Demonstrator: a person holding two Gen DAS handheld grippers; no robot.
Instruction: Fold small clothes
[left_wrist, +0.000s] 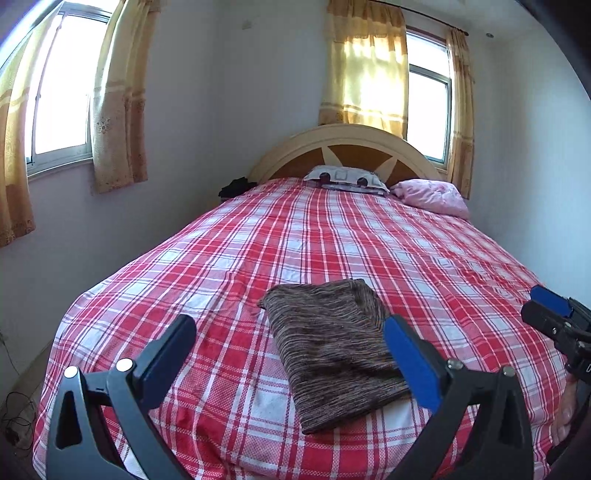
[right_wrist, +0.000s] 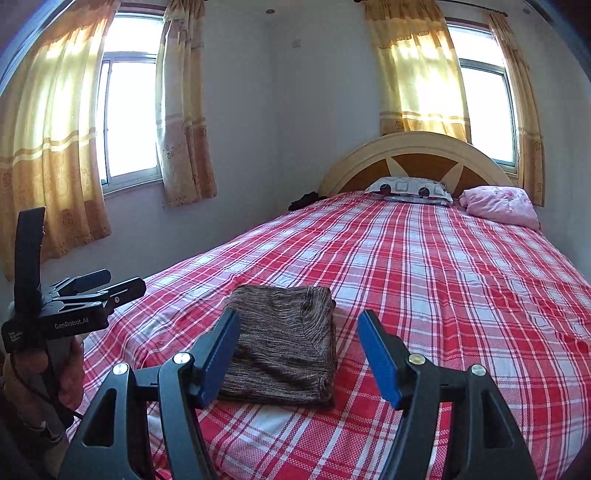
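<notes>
On the red-and-white plaid bedspread (left_wrist: 332, 236), near the foot of the bed, lies a folded brown knit garment (left_wrist: 332, 350) in the left wrist view. It rests flat, a compact rectangle with one corner pointing toward the headboard (left_wrist: 343, 147). The left gripper (left_wrist: 291, 339) hangs above the cloth with its jaws spread wide, nothing between the pads, and the blue-faced finger on the right overlaps the garment's edge in the picture without pressing it. At the right border the right gripper (left_wrist: 550, 310) shows from the side, a hand (left_wrist: 565, 410) partly visible below it. A patterned pillow (left_wrist: 347, 179) and a pink bundle of bedding (left_wrist: 432, 195) sit by the headboard, and yellow curtains (left_wrist: 118, 96) frame the windows.

From the right wrist view, the same folded garment (right_wrist: 284, 343) lies just ahead, between and beyond the blue pads. The right gripper (right_wrist: 299, 354) has its jaws spread apart, gripping nothing. At the left edge the left gripper (right_wrist: 118, 284) appears side-on, held in a hand (right_wrist: 37, 373), away from the cloth; its fingers overlap from this angle, so the gap cannot be judged here.
</notes>
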